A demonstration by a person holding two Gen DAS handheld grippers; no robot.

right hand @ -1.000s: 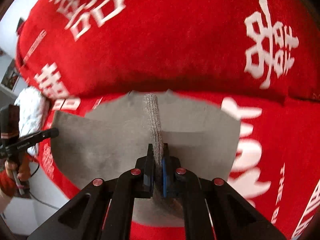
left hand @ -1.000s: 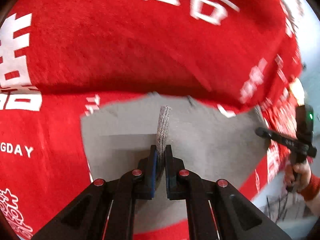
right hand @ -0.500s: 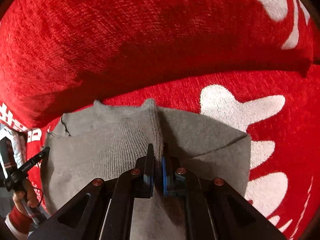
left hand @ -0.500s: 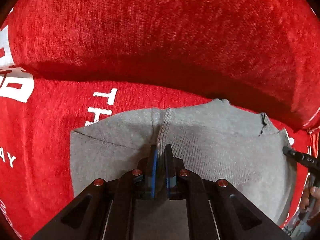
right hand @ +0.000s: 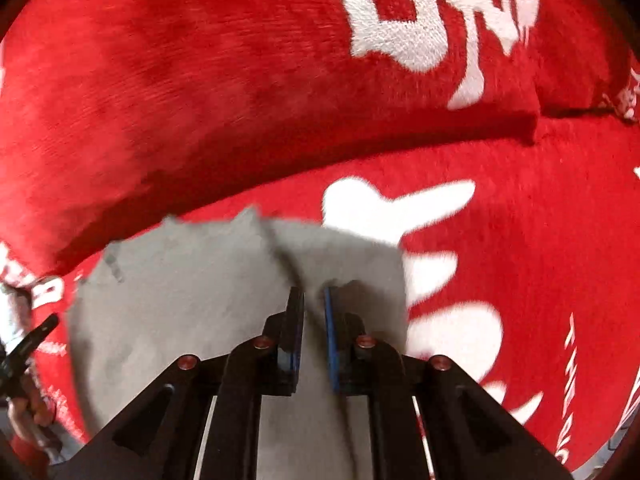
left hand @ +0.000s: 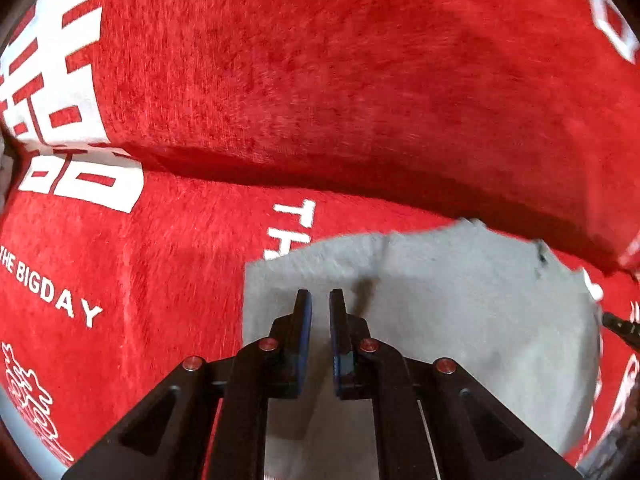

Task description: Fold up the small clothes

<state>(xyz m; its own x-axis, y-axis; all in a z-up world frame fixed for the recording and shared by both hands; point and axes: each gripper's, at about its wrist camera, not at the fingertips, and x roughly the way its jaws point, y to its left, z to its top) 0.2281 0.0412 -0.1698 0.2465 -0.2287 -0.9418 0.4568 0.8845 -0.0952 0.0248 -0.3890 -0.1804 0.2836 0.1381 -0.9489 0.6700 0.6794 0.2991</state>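
A small grey knit garment (left hand: 460,304) lies flat and folded on a red sofa seat; it also shows in the right wrist view (right hand: 192,288). My left gripper (left hand: 320,300) hovers over its left part, jaws slightly apart with nothing between them. My right gripper (right hand: 314,298) hovers over its right part, jaws slightly apart and empty. A raised crease of cloth runs just ahead of the right fingertips.
The red sofa cover (left hand: 120,280) carries white characters and lettering. Its back cushion (left hand: 360,80) rises right behind the garment. The other gripper's tip shows at the right edge (left hand: 620,326) and at the left edge (right hand: 28,344).
Both grippers let go of the grey garment's pinched fold and opened slightly. The garment now lies flat on the seat. Both cameras pulled back a little.
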